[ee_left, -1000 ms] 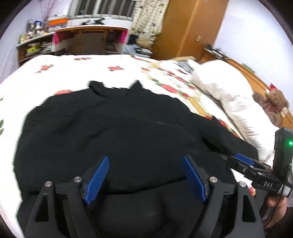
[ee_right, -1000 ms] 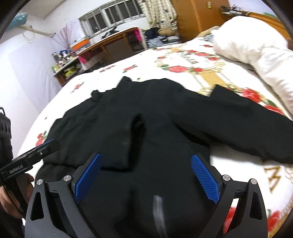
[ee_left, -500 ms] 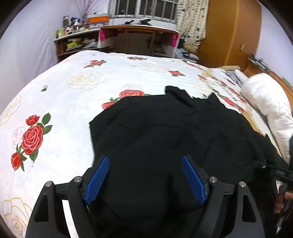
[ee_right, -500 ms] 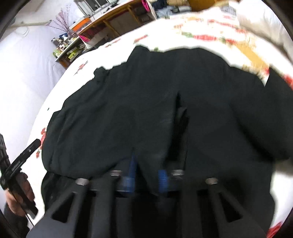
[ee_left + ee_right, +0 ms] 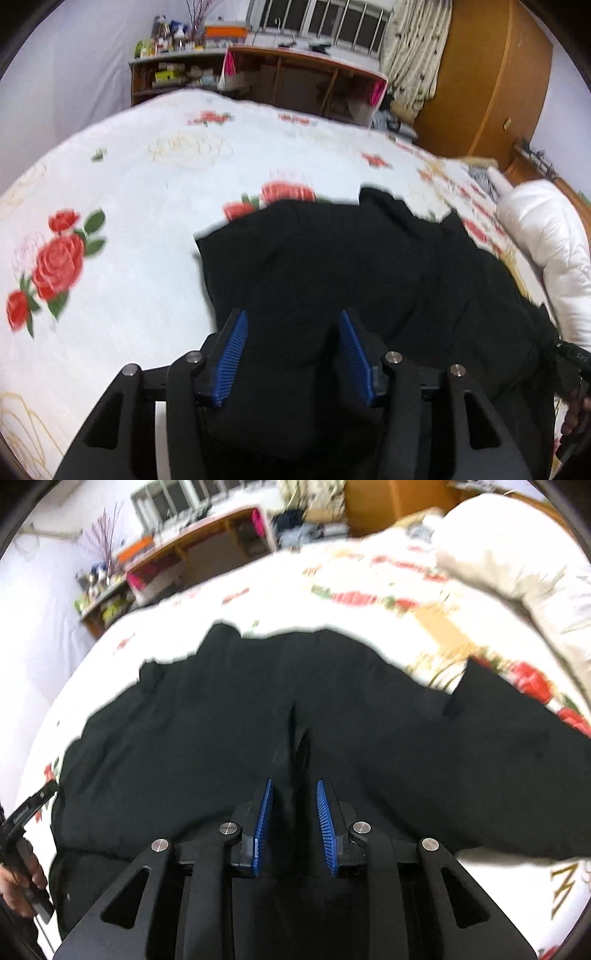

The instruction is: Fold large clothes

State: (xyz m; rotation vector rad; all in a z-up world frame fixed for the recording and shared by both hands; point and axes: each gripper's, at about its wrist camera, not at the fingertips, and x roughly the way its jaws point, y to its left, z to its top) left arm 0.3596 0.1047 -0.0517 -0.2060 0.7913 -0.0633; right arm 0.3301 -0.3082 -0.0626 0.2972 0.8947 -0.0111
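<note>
Garment position: the black garment (image 5: 332,266) lies spread on the bed (image 5: 147,206), on a white cover printed with red roses. One sleeve (image 5: 517,746) extends sideways toward the white pillow (image 5: 517,554).

Left tool (image 5: 291,360): blue pads stand partly apart, with a raised bunch of black fabric between them. Whether the pads press on the fabric cannot be told.

Right tool (image 5: 293,827): blue pads stand at a narrow gap over a vertical fold near the garment's centre. Dark cloth fills the gap; contact with the pads cannot be told because of blur.

Storage: the open shelf unit (image 5: 173,75) past the bed's far edge holds boxes and bottles, too small to identify. An orange box (image 5: 226,30) sits on top. The wooden desk (image 5: 303,74) stands beside it, with a pink item at its left end.
</note>
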